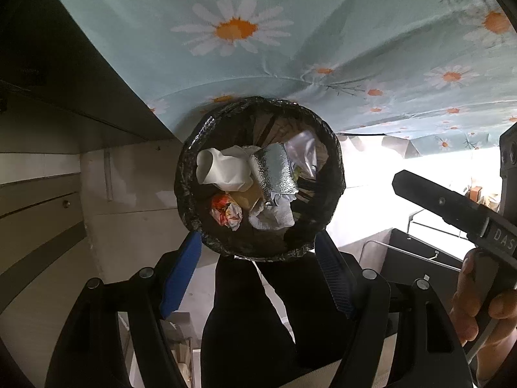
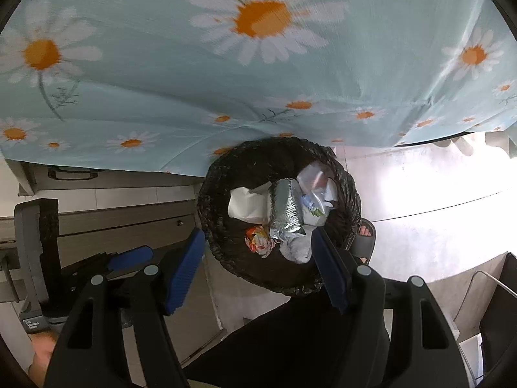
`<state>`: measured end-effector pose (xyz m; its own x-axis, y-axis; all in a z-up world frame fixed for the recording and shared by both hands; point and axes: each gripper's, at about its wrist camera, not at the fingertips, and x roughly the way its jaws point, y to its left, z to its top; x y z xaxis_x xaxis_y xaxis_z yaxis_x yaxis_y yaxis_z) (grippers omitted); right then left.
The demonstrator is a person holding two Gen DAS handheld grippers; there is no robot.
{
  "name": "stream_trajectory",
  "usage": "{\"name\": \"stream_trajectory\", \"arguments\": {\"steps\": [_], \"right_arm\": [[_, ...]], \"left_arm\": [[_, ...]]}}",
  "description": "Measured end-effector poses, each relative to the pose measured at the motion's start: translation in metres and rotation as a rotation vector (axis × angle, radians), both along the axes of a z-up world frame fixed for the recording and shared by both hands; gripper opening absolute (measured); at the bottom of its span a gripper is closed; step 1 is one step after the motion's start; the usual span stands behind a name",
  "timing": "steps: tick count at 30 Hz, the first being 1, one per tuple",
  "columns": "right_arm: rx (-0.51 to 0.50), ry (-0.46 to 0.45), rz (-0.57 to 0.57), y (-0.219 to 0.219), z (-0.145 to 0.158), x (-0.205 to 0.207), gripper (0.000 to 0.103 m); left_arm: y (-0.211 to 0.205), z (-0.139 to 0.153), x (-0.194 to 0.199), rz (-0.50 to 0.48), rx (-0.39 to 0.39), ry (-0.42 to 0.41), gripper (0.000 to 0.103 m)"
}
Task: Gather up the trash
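Note:
A round bin lined with a black bag (image 1: 187, 194) stands on the floor below both grippers. In it lie a crushed white cup (image 1: 223, 169), a silver foil pouch (image 1: 274, 171), clear plastic (image 1: 305, 152), a crumpled orange wrapper (image 1: 226, 213) and white tissue (image 1: 271, 216). My left gripper (image 1: 258, 271) hangs open over the bin's near rim with nothing between its blue pads. My right gripper (image 2: 258, 271) is open and empty above the same bin (image 2: 210, 207), where the foil pouch (image 2: 286, 210) and the wrapper (image 2: 258, 242) show again.
A light blue daisy tablecloth (image 1: 236, 29) hangs just behind the bin. Cabinet drawers (image 2: 129, 223) stand at the left and a dark wire-framed box (image 1: 420, 252) at the right. The person's dark trousers (image 1: 245, 323) and sandalled foot (image 2: 363, 236) are beside the bin.

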<state>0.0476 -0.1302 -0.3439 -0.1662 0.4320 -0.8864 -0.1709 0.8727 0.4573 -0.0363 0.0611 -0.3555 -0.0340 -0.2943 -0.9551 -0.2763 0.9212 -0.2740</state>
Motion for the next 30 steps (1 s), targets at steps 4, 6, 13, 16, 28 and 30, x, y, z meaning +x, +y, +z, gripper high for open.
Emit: {"name": "stream_trajectory", "arguments": {"steps": [4,6,13,16,28,30], "right_arm": [[-0.009,-0.037,0.022,0.001,0.018,-0.001,0.068],[-0.011,-0.068,0.031,0.000,0.032,-0.001,0.069],[0.039,-0.177,0.048,-0.010,0.094,0.002,0.074],[0.046,-0.241,0.052,-0.018,0.123,0.005,0.078],[0.143,-0.409,0.119,-0.043,0.216,0.022,0.086],[0.151,-0.480,0.107,-0.051,0.239,0.027,0.086]], "left_arm": [[0.002,0.016,0.000,0.011,0.015,-0.032,0.070],[0.002,0.026,0.000,0.020,0.029,-0.045,0.070],[0.003,0.083,0.002,0.037,0.055,-0.134,0.070],[0.000,0.106,0.004,0.041,0.082,-0.181,0.070],[-0.028,0.226,0.019,0.063,0.220,-0.381,0.071],[-0.033,0.240,0.021,0.065,0.237,-0.410,0.075]]}}
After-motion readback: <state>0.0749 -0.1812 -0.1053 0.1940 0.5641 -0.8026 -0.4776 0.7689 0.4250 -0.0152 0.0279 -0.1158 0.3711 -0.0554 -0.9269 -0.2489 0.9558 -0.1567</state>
